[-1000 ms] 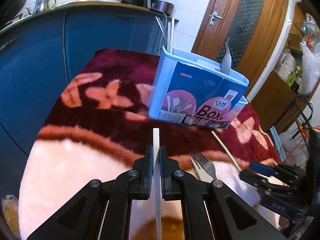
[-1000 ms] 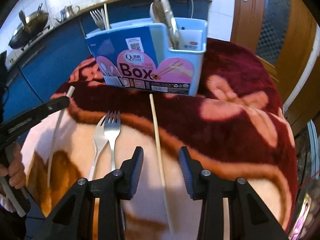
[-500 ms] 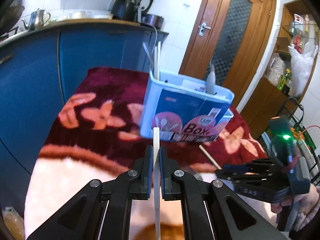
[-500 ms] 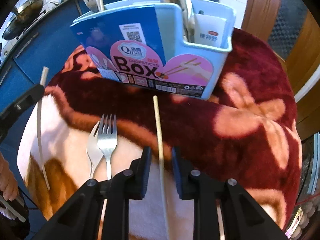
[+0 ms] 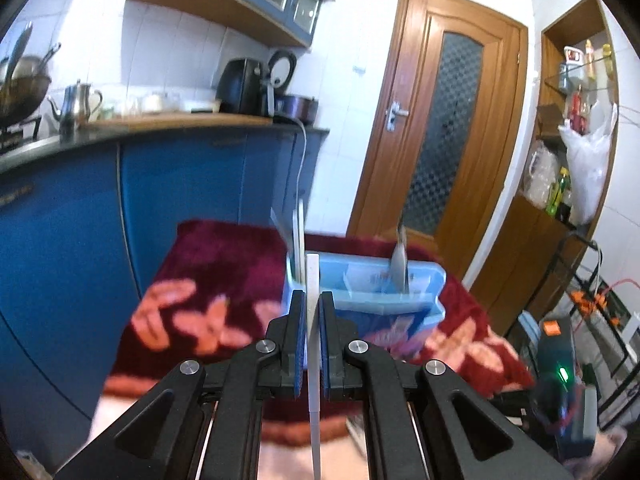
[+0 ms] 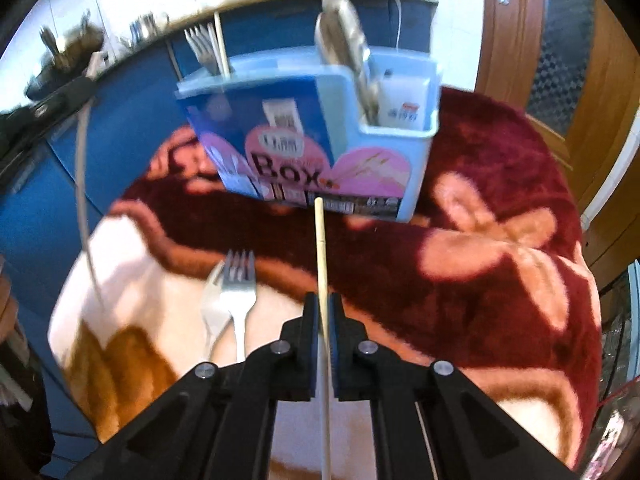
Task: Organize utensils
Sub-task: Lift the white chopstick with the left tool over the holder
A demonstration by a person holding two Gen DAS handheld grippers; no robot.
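My left gripper (image 5: 313,308) is shut on a white chopstick (image 5: 312,276), held up in the air in front of the light-blue utensil box (image 5: 384,300). In the right wrist view that same left gripper (image 6: 68,92) shows at the upper left, its white chopstick (image 6: 82,184) hanging down. My right gripper (image 6: 324,312) points down at the blanket, its jaws closing onto a wooden chopstick (image 6: 320,240) whose tip lies at the foot of the box (image 6: 320,128). A fork (image 6: 240,280) lies over a spoon (image 6: 210,300) left of it.
The box holds forks (image 6: 202,46) and a chopstick in its left part and spoons (image 6: 344,40) in its right part. A red and cream floral blanket (image 6: 500,260) covers the table. Blue cabinets (image 5: 180,200) stand behind and a wooden door (image 5: 448,140) to the right.
My left gripper has risen with the white chopstick, so the box's top now shows. My right gripper's jaws have come together around the wooden chopstick on the blanket.
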